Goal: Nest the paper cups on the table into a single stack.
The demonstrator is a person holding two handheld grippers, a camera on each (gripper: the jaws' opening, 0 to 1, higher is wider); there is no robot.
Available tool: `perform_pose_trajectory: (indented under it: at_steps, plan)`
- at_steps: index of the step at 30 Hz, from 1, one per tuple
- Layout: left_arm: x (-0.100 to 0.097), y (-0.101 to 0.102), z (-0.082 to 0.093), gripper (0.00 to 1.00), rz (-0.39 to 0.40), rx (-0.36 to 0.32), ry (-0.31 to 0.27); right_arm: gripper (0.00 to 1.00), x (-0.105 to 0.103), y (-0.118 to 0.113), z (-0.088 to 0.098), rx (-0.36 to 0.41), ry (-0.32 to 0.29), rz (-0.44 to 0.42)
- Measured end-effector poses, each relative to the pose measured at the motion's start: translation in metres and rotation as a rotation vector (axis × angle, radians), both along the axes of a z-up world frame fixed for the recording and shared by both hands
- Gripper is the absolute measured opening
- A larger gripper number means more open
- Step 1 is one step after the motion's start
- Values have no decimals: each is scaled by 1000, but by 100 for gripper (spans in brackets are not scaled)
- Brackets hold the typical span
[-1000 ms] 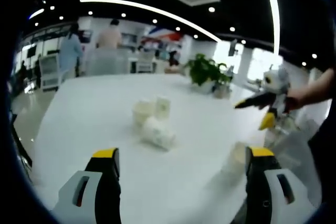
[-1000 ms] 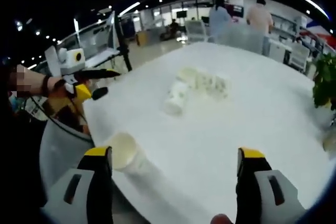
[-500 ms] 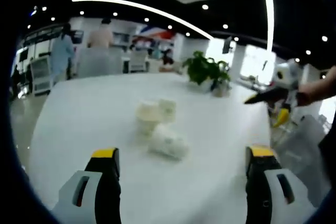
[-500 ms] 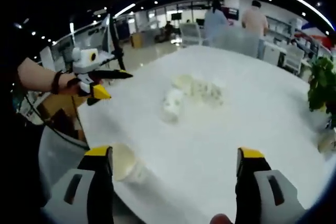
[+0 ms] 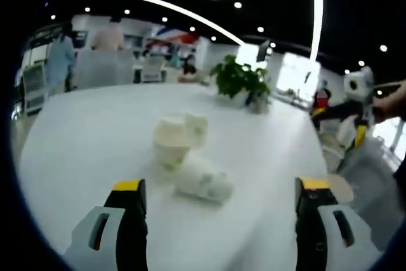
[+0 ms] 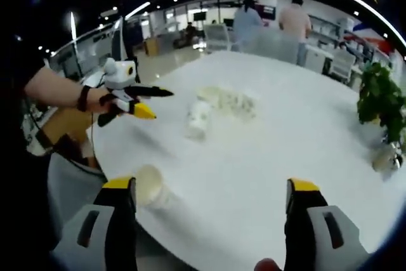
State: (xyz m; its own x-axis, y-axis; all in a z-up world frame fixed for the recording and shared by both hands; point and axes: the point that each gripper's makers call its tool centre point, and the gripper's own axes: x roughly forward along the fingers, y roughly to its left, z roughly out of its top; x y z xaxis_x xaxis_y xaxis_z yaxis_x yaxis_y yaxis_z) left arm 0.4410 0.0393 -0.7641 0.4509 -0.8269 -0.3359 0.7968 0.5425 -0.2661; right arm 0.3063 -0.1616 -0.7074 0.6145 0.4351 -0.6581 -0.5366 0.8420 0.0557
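Standing on the white worktop (image 5: pixel 82 125) in the left gripper view is a small cluster of paper cups: an upright cup (image 5: pixel 170 141) nearest the middle, a second upright cup (image 5: pixel 196 124) just behind it to the right, and a cup lying on its side (image 5: pixel 203 181) in front, close to or touching the first. A potted plant (image 5: pixel 240 80) stands at the far edge of the worktop. People stand in the room beyond, at upper left.

The left hand-held gripper (image 5: pixel 216 198) has its jaws wide apart, holding and touching nothing; the cup cluster lies ahead, between the jaw tips. At the right of this view the right hand-held gripper (image 5: pixel 342 118) hangs off the worktop's edge, held by a hand; whether its jaws are apart cannot be told from here.

In the right gripper view, the left hand-held gripper (image 6: pixel 143 103) shows at the left, in a hand (image 6: pixel 98 101) wearing a dark wristband, above the worktop's (image 6: pixel 304 131) near-left part with jaws apart and empty. Well ahead lie the fallen cup (image 6: pixel 198 119) and the upright cups (image 6: pixel 228 101) behind it. This view adds a lone cup on its side (image 6: pixel 150 187) at the near edge of the worktop, its mouth toward the camera, just beside the left jaw. The right hand-held gripper (image 6: pixel 210 195) is wide open and grips nothing. The plant (image 6: pixel 379 103) stands at the far right.
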Motion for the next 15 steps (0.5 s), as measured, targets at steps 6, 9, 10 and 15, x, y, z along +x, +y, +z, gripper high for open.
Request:
perform_pose_trajectory:
  at_steps: [6, 9, 10, 15]
  plan:
    - [0, -12, -9, 97, -48, 9, 14, 96, -2, -10, 2, -4, 6, -43]
    - [4, -15, -12, 96, -53, 14, 25, 96, -5, -9, 0, 3, 12, -55]
    - [5, -15, -12, 97, -53, 12, 26, 96, -7, -9, -1, -2, 15, -57]
    - [6, -25, -12, 96, -94, 13, 26, 96, -15, -8, -3, -1, 24, -66]
